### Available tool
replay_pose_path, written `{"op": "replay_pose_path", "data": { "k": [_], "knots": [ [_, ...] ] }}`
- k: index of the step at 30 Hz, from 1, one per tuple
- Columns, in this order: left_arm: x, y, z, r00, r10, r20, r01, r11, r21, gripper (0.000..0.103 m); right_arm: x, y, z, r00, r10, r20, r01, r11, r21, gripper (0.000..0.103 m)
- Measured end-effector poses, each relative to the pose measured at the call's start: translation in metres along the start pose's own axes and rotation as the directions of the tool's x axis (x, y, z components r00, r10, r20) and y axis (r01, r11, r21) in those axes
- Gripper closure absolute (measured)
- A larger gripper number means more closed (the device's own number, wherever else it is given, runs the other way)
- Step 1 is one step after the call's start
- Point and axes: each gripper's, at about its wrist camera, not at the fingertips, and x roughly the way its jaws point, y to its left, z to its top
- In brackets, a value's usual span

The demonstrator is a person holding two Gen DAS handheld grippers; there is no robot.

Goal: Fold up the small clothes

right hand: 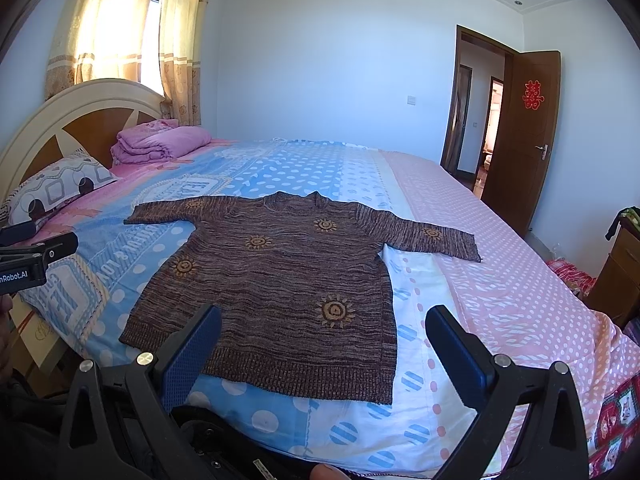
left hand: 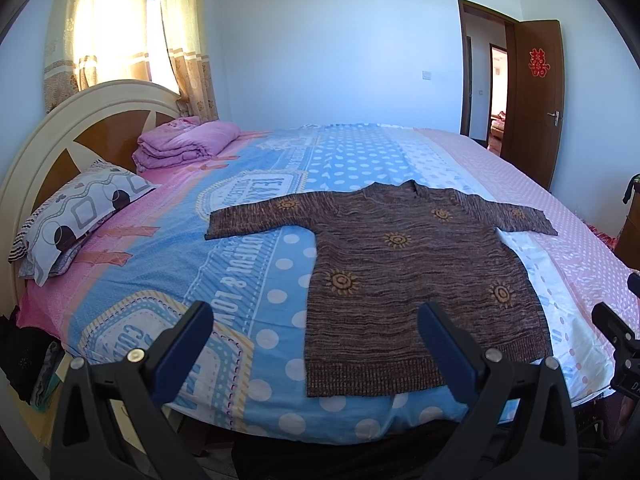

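A small brown knitted sweater (left hand: 416, 276) with orange sun motifs lies flat on the bed, both sleeves spread out, hem toward me. It also shows in the right wrist view (right hand: 280, 280). My left gripper (left hand: 316, 320) is open and empty, above the bed's near edge by the hem's left corner. My right gripper (right hand: 324, 324) is open and empty, near the hem's right part. Part of the right gripper shows at the right edge of the left wrist view (left hand: 616, 340). Part of the left gripper shows at the left edge of the right wrist view (right hand: 28, 256).
The bed has a blue, pink and white dotted sheet (left hand: 256, 240). A patterned pillow (left hand: 76, 216) and a folded pink quilt (left hand: 188, 140) lie by the headboard (left hand: 60, 132). An open brown door (left hand: 536, 92) is at the far right. A wooden cabinet (right hand: 616, 272) stands right of the bed.
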Motion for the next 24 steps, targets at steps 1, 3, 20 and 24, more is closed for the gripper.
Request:
{"op": "replay_pose_path", "data": {
  "k": [1,3,20,24],
  "knots": [
    [0.0,0.0,0.0,1.0,0.001,0.0,-0.001,1.0,0.001,0.0,0.0,0.0,0.0,1.0,0.0,-0.001,0.0,1.0,0.0,0.001],
    [0.0,0.0,0.0,1.0,0.0,-0.001,0.0,1.0,0.0,0.0,0.0,0.0,-0.001,1.0,0.001,-0.002,-0.001,1.0,0.0,0.001],
    [0.011,-0.003,-0.004,0.999,-0.005,-0.036,0.005,1.0,0.01,0.0,0.011,-0.006,-0.003,1.0,0.022,-0.021,-0.022,1.0,0.007,0.001],
    [0.027,-0.003,-0.003,0.999,0.01,-0.045,-0.009,1.0,0.022,0.0,0.024,-0.014,-0.007,0.992,0.115,-0.043,-0.114,0.993,0.03,0.001]
  ]
}}
